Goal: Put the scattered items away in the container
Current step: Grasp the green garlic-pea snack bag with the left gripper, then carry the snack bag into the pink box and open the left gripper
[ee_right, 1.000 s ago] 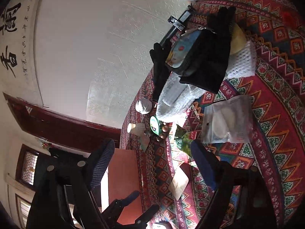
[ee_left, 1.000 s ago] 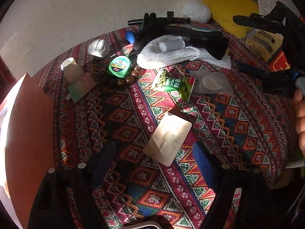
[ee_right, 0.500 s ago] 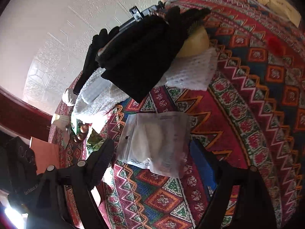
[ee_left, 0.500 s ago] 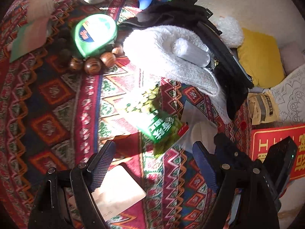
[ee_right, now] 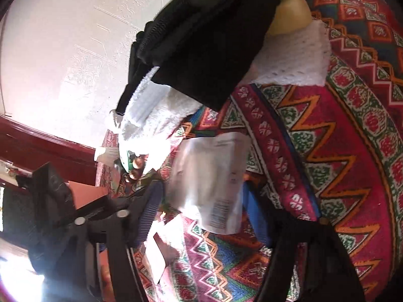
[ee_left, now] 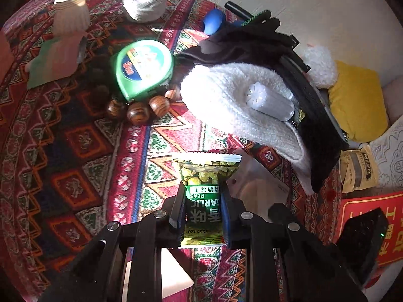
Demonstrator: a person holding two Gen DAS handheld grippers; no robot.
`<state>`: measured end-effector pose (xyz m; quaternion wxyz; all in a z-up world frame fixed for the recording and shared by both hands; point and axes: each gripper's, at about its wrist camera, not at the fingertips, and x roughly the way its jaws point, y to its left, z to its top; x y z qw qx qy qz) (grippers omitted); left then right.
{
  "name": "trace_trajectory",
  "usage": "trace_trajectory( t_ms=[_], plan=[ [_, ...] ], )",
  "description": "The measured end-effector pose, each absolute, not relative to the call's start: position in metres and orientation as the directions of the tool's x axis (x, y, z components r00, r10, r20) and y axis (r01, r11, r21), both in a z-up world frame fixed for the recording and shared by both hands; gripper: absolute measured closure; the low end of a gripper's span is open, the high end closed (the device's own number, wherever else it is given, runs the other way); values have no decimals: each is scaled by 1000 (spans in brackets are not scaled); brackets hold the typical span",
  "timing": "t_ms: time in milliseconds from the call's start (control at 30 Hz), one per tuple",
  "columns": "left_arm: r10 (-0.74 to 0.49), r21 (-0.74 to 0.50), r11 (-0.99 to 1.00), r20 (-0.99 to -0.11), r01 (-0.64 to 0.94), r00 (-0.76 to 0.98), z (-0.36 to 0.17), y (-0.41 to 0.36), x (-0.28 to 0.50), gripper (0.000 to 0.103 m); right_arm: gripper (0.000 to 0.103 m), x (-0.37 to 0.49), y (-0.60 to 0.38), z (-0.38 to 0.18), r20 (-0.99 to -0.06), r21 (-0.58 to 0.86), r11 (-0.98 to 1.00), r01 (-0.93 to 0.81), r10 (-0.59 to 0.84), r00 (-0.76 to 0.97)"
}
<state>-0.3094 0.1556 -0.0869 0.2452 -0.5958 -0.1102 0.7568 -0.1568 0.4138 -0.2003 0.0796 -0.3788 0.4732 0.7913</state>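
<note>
A green garlic-peas packet [ee_left: 204, 176] stands up off the patterned cloth, pinched between the blue pads of my left gripper [ee_left: 203, 192], whose jaws are closing on it. In the right wrist view a clear white pouch [ee_right: 211, 176] lies between the blue pads of my right gripper [ee_right: 201, 193]. Those jaws are closing too: the right pad is at the pouch's edge, the left pad still apart from it. The same pouch [ee_left: 257, 188] shows just right of the packet. A corner of a brown box [ee_right: 88, 193] sits at the table's left.
A green tape measure [ee_left: 143, 68], wooden beads [ee_left: 137, 110], a paper cup [ee_left: 70, 12], a white knitted cloth [ee_left: 221, 95] with a white cylinder [ee_left: 269, 100] and a black bag [ee_left: 252, 42] crowd the far side. A beige card [ee_left: 173, 276] lies under the left gripper.
My left gripper swung over the table and its jaws closed onto the peas packet. My right gripper came down over the clear pouch and its jaws have narrowed around it.
</note>
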Motion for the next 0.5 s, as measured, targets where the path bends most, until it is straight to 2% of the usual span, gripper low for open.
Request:
trace_trajectory(
  t_ms=[33,67,100,200,400,500],
  plan=[
    [511,-468,-853,-838,-231,-190,-79,142,-306,84,79,-154,417,-203,-661,706,-520,-481,-241,-710],
    [529,-488,-844,-824,-221,-203,-71,127,-303,84,94,-153,420,-209,-620,755,-471,-455,-289,-729],
    [555,-516,-830,-804,-212,-215,-62,111,-299,84,97,-150,422,-216,-572,805,-409,-431,-337,-748],
    [602,-573,-798,-742,-189,-295,-27,54,-286,84,98,-143,424,-215,-506,851,-356,-386,-360,-784],
    [663,-698,-704,-578,-133,-476,41,-73,-274,84,98,-128,404,-151,-388,879,-421,-224,-355,-851],
    [619,-679,-721,-539,-140,-571,73,-127,-268,84,98,-120,380,-112,-308,887,-448,-117,-381,-872]
  ],
)
